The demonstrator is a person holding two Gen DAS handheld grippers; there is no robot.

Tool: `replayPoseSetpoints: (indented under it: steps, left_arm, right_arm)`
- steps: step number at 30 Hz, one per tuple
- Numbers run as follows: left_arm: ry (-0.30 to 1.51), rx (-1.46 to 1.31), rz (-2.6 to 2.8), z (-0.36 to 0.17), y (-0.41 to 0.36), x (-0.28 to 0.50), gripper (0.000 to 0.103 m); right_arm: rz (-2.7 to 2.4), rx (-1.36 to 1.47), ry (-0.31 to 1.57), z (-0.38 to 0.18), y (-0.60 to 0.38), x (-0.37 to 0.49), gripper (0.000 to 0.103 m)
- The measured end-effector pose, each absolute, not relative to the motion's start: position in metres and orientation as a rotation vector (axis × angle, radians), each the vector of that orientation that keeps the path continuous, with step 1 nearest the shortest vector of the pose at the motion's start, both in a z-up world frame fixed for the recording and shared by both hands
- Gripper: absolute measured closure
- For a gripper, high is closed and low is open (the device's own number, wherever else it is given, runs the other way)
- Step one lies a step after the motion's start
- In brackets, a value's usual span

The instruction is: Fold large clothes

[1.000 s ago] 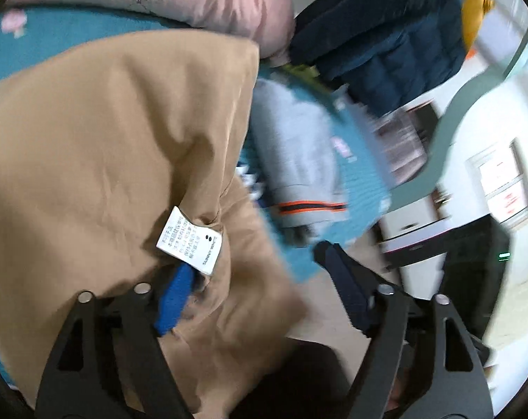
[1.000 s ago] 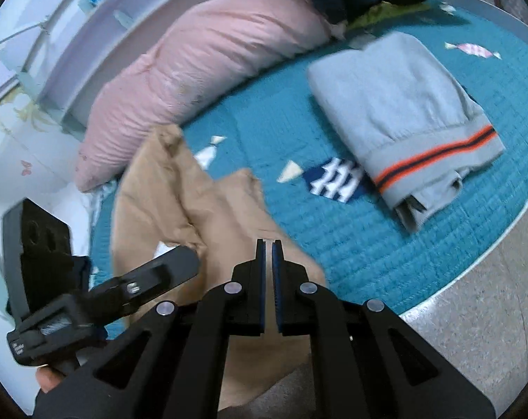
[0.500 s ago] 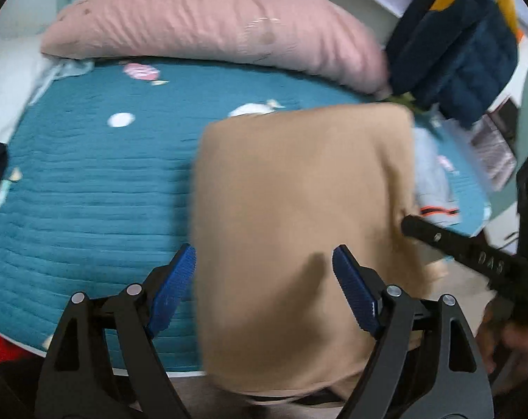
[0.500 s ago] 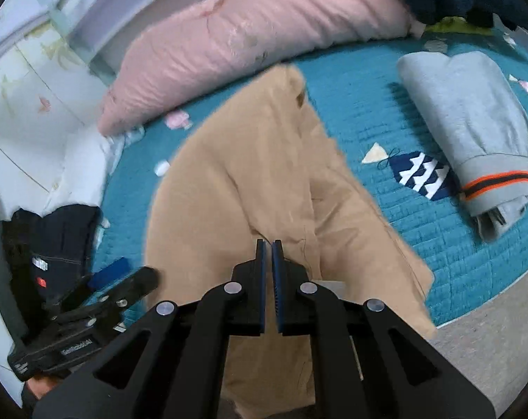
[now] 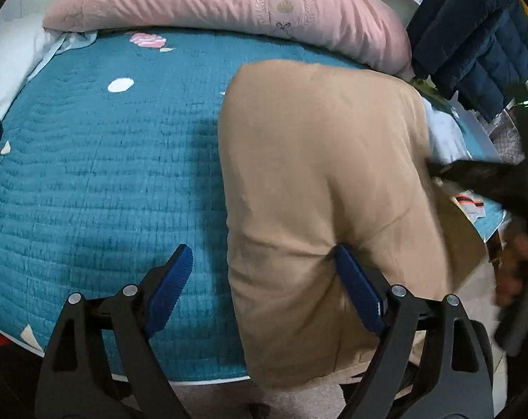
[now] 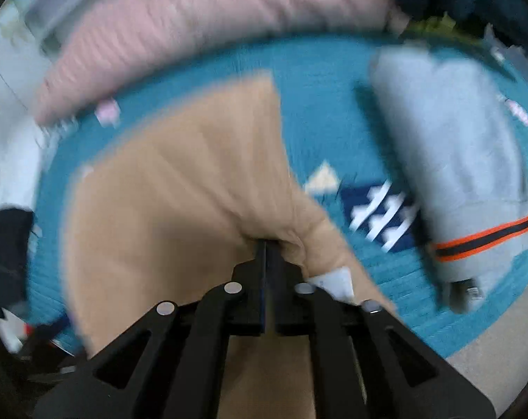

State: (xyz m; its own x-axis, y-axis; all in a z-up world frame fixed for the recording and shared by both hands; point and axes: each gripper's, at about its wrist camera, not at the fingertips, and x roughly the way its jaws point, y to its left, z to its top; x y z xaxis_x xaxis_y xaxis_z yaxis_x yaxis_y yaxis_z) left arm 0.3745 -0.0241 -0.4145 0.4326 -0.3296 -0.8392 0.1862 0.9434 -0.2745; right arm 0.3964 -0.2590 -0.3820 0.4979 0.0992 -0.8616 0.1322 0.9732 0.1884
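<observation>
A large tan garment lies on the teal bedspread, its near end hanging over the bed's front edge. My left gripper is open, hovering just above the garment's near left edge, holding nothing. My right gripper is shut on a bunched fold of the tan garment, near its white care label. The right gripper also shows in the left wrist view as a dark blurred shape at the garment's right edge. The right wrist view is motion-blurred.
A long pink pillow lies along the back of the bed. A folded grey garment with an orange stripe lies at the right. A navy and yellow jacket sits at the back right. Dark clothes lie at the left edge.
My left gripper has let go of the tan garment near its label and opened, swinging left. The garment now lies spread flatter on the bed. My right gripper stays shut on it and is moving.
</observation>
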Motion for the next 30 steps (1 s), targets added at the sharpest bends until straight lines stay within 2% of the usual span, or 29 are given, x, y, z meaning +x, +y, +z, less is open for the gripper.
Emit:
replayPoseSetpoints:
  steps: [2, 4, 6, 8, 10, 13, 16, 17, 19, 23, 26, 30]
  left_arm:
    - [1.067, -0.138, -0.324, -0.412, -0.026, 0.375, 0.019]
    - [1.062, -0.127, -0.328, -0.412, -0.029, 0.375, 0.019]
    - [1.071, -0.140, -0.331, -0.413, -0.029, 0.376, 0.019]
    - [1.079, -0.167, -0.336, -0.413, -0.027, 0.378, 0.017]
    - [1.080, -0.188, -0.361, -0.412, -0.028, 0.381, 0.016]
    - [1.092, -0.179, -0.362, -0.408, -0.034, 0.387, 0.014]
    - [1.101, -0.187, -0.360, -0.409, -0.033, 0.389, 0.014]
    - [1.105, -0.190, -0.358, -0.410, -0.033, 0.390, 0.013]
    - [1.106, -0.188, -0.353, -0.412, -0.032, 0.389, 0.013]
    - [1.102, -0.159, -0.334, -0.409, -0.035, 0.388, 0.013]
    - [1.099, -0.130, -0.310, -0.403, -0.036, 0.387, 0.013]
    - [1.061, -0.060, -0.269, -0.386, -0.040, 0.384, 0.013]
  right_arm:
    - [0.019, 0.249, 0.978, -0.351, -0.257, 0.396, 0.097]
    - [0.077, 0.262, 0.964, -0.343, -0.251, 0.406, 0.097]
    - [0.126, 0.230, 1.016, -0.361, -0.239, 0.428, 0.101]
    - [0.083, 0.159, 1.144, -0.409, -0.235, 0.452, 0.103]
    - [0.070, 0.199, 1.198, -0.442, -0.245, 0.461, 0.103]
    - [0.097, 0.283, 1.175, -0.431, -0.258, 0.455, 0.103]
    - [0.122, 0.393, 1.093, -0.396, -0.280, 0.423, 0.089]
    - [0.122, 0.418, 1.070, -0.386, -0.285, 0.414, 0.069]
    - [0.119, 0.461, 1.011, -0.372, -0.298, 0.377, 0.042]
    - [0.019, 0.536, 0.983, -0.378, -0.319, 0.324, 0.041]
    - [-0.045, 0.664, 1.023, -0.412, -0.332, 0.300, 0.039]
    - [-0.007, 0.794, 1.055, -0.453, -0.334, 0.294, 0.031]
